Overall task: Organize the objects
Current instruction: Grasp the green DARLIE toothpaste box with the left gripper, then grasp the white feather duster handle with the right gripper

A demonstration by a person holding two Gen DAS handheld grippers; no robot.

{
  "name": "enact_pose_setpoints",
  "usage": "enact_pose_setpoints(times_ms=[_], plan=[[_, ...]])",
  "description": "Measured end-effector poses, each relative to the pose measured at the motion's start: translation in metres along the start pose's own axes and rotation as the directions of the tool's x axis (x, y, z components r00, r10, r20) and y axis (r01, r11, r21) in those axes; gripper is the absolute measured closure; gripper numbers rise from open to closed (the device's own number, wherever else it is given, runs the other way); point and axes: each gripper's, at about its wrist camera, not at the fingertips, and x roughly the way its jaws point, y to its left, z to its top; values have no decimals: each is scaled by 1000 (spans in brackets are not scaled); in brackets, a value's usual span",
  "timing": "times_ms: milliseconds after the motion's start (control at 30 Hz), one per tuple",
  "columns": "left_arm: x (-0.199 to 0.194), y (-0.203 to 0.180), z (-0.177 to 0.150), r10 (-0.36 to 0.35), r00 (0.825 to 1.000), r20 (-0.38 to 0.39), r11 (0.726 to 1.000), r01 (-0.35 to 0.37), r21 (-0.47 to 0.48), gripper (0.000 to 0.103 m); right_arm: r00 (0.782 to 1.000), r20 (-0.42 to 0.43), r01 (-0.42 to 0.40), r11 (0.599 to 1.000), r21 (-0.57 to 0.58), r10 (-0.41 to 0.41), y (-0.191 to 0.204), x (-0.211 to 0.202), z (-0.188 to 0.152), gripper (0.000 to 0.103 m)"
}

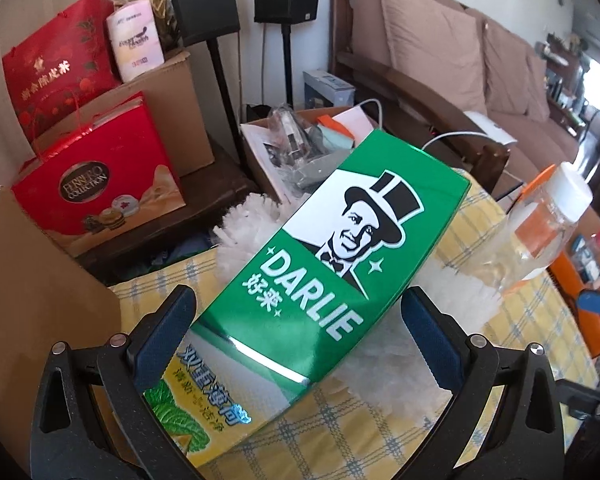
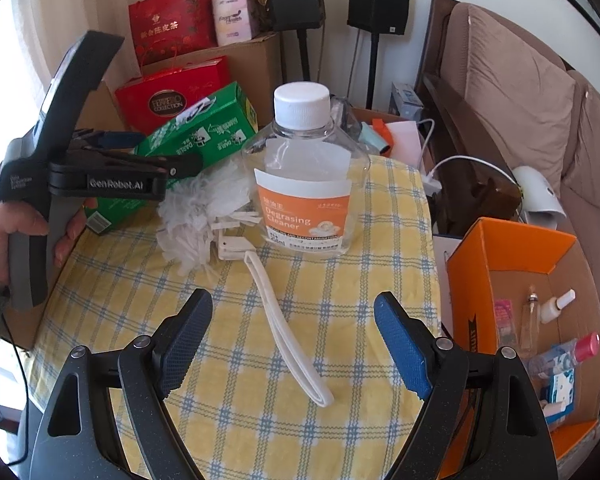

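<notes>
A green Darlie toothpaste box (image 1: 324,256) lies tilted between the fingers of my left gripper (image 1: 296,336), resting on a white duster (image 1: 244,220). The left finger touches the box; a gap shows at the right finger. In the right wrist view the left gripper (image 2: 172,160) is at the box (image 2: 204,128) on the table's far left. My right gripper (image 2: 294,340) is open and empty above the yellow checked tablecloth (image 2: 340,280). Beyond it lies the duster (image 2: 204,208) with its white handle (image 2: 288,340), and a clear degreasing cleaner bottle (image 2: 306,176) stands upright.
An orange cardboard box (image 2: 508,312) holding small bottles sits right of the table. Red gift boxes (image 2: 172,92), cardboard boxes and speakers stand behind. A brown sofa (image 2: 520,100) is at the right. A cluttered carton (image 1: 300,140) is beyond the table.
</notes>
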Motion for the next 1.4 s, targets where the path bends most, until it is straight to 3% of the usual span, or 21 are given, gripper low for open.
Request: enact_pose_setpoints(times_ms=[367, 533, 600, 700, 767, 800, 833, 867, 900, 1033, 1200, 1267, 1400], plan=[[16, 4, 10, -87, 992, -86, 995, 82, -61, 3, 997, -62, -44, 999, -7, 43, 1, 29, -7, 21], [13, 0, 11, -127, 986, -111, 991, 120, -65, 40, 997, -64, -41, 999, -4, 40, -1, 32, -7, 22], [13, 0, 9, -129, 983, -127, 990, 121, -71, 45, 997, -65, -38, 999, -3, 38, -2, 32, -7, 22], [12, -1, 4, -127, 983, -131, 988, 114, -100, 45, 997, -67, -36, 999, -8, 35, -2, 33, -7, 24], [14, -2, 1, -109, 984, -141, 989, 93, -112, 39, 997, -70, -35, 999, -12, 34, -2, 34, -8, 26], [17, -1, -2, -99, 983, -153, 989, 81, -121, 30, 997, -71, -34, 999, -15, 33, -1, 35, -8, 27], [20, -1, -5, -98, 982, -159, 988, 78, -130, 29, 997, -72, -33, 999, -18, 32, -1, 36, -9, 27], [23, 0, -7, -103, 981, -167, 987, 80, -140, 30, 997, -77, -31, 999, -20, 29, 0, 37, -9, 28], [25, 1, -10, -114, 978, -175, 984, 87, -154, 43, 997, -79, -28, 999, -26, 26, 1, 38, -10, 28], [17, 6, -12, -143, 979, -143, 970, 110, -219, 45, 995, -98, -13, 999, -39, 9, 3, 45, -12, 37], [-8, 6, -11, -139, 986, -89, 966, 115, -232, 46, 994, -105, 11, 998, -60, -17, 7, 50, -15, 59], [-21, 8, -10, -148, 987, -65, 958, 127, -259, 46, 994, -108, -1, 998, -67, -6, 10, 50, -14, 77], [-52, 12, -9, -152, 988, -14, 942, 141, -305, 46, 994, -112, -15, 994, -104, 4, 24, 46, -16, 87]])
